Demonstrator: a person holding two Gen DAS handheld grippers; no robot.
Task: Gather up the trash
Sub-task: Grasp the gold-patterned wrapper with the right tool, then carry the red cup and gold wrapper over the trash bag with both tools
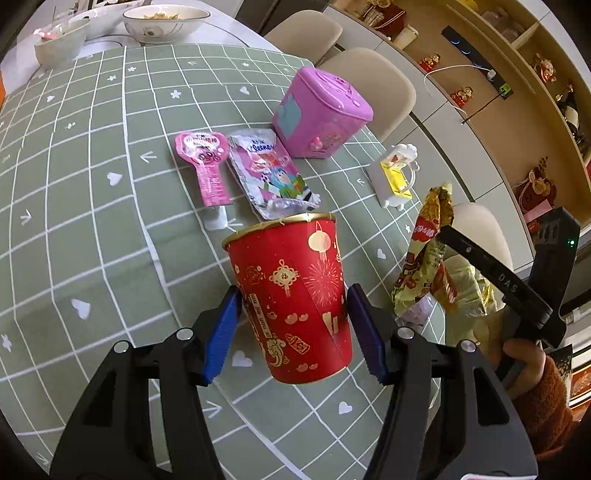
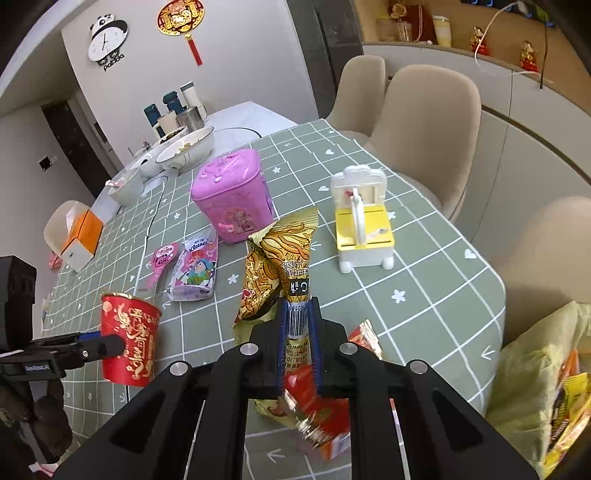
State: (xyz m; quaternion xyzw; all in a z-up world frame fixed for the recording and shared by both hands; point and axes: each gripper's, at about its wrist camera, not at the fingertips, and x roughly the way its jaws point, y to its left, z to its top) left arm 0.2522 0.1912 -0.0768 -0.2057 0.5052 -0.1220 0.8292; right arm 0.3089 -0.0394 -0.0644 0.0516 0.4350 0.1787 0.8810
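Note:
My left gripper (image 1: 291, 325) is shut on a red paper cup (image 1: 291, 291) with gold prints, held a little above the green checked tablecloth (image 1: 92, 184). The cup also shows in the right wrist view (image 2: 129, 338). My right gripper (image 2: 298, 332) is shut on a gold and red snack wrapper (image 2: 280, 254), which hangs to the right of the cup in the left wrist view (image 1: 424, 251). A pink spoon-shaped packet (image 1: 205, 162) and a crumpled tissue pack (image 1: 269, 170) lie on the cloth beyond the cup. A yellowish bag (image 2: 546, 373) holding wrappers sits off the table's right edge.
A pink toy box (image 1: 321, 114) and a white and yellow toy (image 1: 395, 173) stand on the cloth. Bowls (image 1: 164, 20) sit at the far end, with an orange tissue box (image 2: 79, 236). Beige chairs (image 2: 424, 122) line the right side.

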